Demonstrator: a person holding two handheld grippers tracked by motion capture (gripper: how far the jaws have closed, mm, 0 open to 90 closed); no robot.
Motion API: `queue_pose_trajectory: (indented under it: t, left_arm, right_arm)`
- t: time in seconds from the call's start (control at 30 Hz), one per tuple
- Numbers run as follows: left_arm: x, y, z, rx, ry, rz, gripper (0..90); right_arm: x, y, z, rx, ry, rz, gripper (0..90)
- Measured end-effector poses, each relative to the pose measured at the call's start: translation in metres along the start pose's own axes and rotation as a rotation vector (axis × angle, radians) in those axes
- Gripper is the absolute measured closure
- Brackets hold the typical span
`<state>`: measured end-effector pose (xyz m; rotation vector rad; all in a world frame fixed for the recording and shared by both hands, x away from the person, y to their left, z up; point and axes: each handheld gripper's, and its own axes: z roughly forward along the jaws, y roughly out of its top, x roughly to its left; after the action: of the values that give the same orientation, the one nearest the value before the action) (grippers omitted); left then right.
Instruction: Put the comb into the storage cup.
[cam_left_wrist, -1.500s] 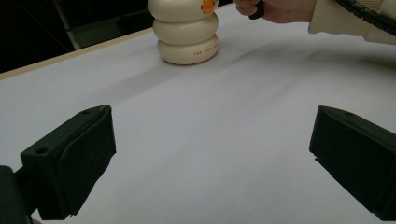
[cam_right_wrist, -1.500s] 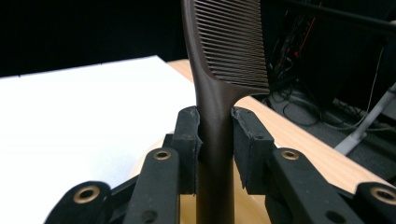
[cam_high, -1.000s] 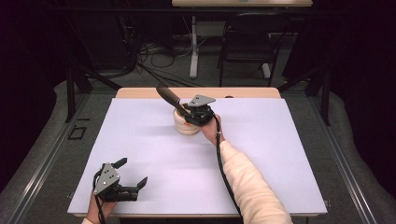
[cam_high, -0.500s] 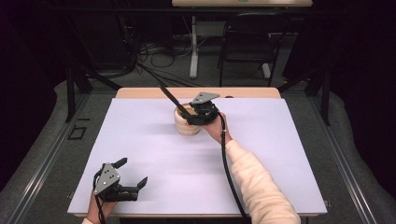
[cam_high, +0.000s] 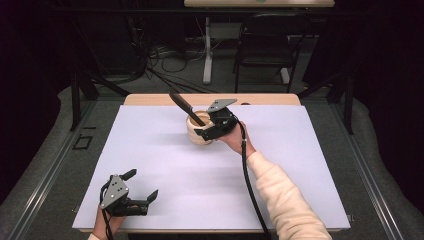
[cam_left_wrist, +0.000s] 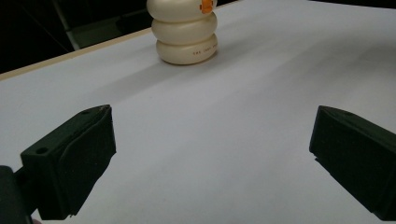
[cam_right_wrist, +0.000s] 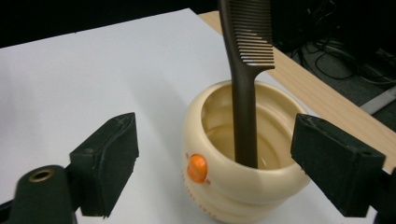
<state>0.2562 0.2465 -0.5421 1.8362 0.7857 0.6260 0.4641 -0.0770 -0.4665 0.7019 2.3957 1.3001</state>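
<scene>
Brown plastic comb (cam_right_wrist: 243, 84) is standing handle-down in a cream cup (cam_right_wrist: 243, 182) mid-surface; light, stiff, graspable by its spine. Right gripper (cam_right_wrist: 215, 163) jaws have just been opening, gripping nothing; left gripper (cam_high: 142, 187) jaws are resting open.

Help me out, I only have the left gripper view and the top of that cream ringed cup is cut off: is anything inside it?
Observer: Yes. A dark brown comb stands in the cup, handle down, teeth end up, leaning on the rim.
Operator: Is the right gripper holding the comb?
Observer: No. The right gripper has just been opening; its jaws stand wide on either side of the cup, clear of the comb.
Operator: Where does the cup sit on the table?
Observer: Toward the far edge of the white sheet, roughly midway across, in the high view.
</scene>
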Motion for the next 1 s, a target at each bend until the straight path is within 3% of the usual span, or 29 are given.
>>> queue_pose_trajectory:
  t: [0.33,0.7,1.0]
  left_arm:
    - [0.0,0.0,0.0,0.002,-0.002,0.005,0.3]
    - [0.0,0.0,0.001,0.003,-0.001,0.003,0.3]
    - [0.0,0.0,0.001,0.003,0.0,0.005,0.4]
  right_arm:
    - [0.007,-0.006,-0.02,0.057,0.042,0.001,0.0]
    - [0.018,-0.017,-0.044,0.062,0.062,-0.006,0.0]
    - [0.023,-0.032,-0.055,0.101,0.065,-0.002,0.0]
